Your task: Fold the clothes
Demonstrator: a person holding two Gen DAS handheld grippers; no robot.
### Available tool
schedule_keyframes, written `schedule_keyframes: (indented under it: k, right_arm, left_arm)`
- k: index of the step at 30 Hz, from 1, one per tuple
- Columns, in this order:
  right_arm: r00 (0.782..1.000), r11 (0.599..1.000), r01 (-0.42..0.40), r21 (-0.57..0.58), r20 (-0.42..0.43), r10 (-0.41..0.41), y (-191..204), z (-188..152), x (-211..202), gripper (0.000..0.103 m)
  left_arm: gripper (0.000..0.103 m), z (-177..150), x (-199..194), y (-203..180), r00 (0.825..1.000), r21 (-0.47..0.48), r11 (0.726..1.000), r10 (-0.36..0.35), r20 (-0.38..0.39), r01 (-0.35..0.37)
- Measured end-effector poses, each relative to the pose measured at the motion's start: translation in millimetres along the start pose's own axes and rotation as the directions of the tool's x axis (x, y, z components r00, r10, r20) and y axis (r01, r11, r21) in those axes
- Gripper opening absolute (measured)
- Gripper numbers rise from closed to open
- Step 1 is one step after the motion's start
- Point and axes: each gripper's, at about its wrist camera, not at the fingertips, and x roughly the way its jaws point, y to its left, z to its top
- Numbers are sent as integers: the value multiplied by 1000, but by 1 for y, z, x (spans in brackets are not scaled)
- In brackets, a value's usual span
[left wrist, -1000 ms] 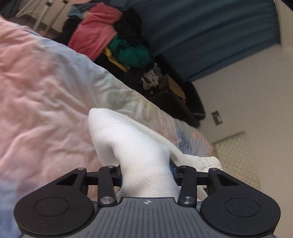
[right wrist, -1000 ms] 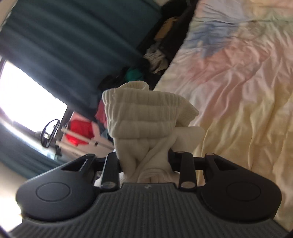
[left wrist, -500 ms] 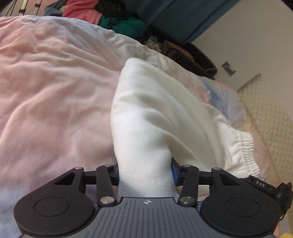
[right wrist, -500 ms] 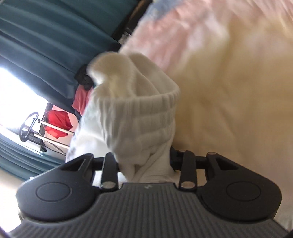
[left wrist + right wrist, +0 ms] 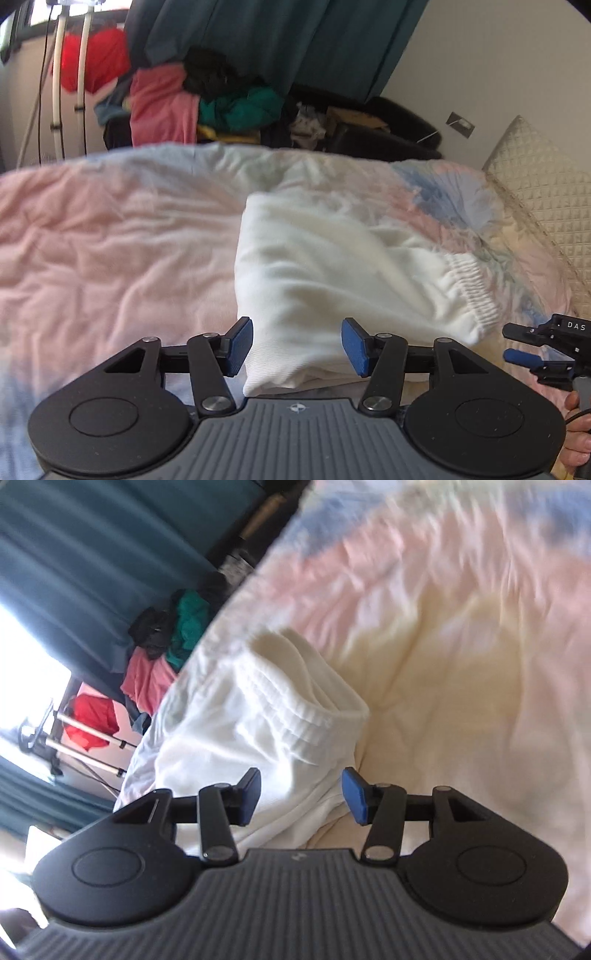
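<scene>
Beyond the pastel pink-and-blue bedspread [image 5: 110, 251] sit a heap of pink, green and black clothes [image 5: 207, 103], dark teal curtains [image 5: 280, 40] and a quilted cream headboard [image 5: 546, 199]. The folded white garment with an elastic waistband [image 5: 332, 266] lies on the bedspread. The left gripper [image 5: 297, 347] and the right gripper [image 5: 299, 795] both stand spread around its near edge, and "DAS" is legible on the right gripper in the left view.

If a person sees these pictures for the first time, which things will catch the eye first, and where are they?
First comes the white garment, folded on the pink and blue bedspread, its ribbed elastic hem toward the right. Both claws stand open around its near edge: the left claw and the right claw. Behind the bed, a pile of clothes in pink, green and black lies before a dark teal curtain.
</scene>
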Motion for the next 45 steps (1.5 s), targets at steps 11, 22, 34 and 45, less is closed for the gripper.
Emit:
schedule_keyframes:
  k: [11, 22, 34, 45]
  right_arm:
    - [986, 947, -9, -320, 157, 63, 60, -27, -132, 84]
    - [958, 858, 12, -514, 250, 137, 96, -123, -201, 84]
    - [928, 820, 74, -567, 340, 151, 86, -217, -195, 84]
    - [923, 788, 113, -605, 358, 142, 101, -241, -180, 84]
  left_arm:
    - [103, -18, -163, -74, 982, 166, 985, 20, 188, -52]
    - [103, -83, -258, -101, 952, 206, 966, 91, 292, -155]
    - [103, -165, -290, -68, 913, 175, 960, 139, 383, -220]
    - [103, -178, -302, -40, 915, 109, 974, 146, 375, -200]
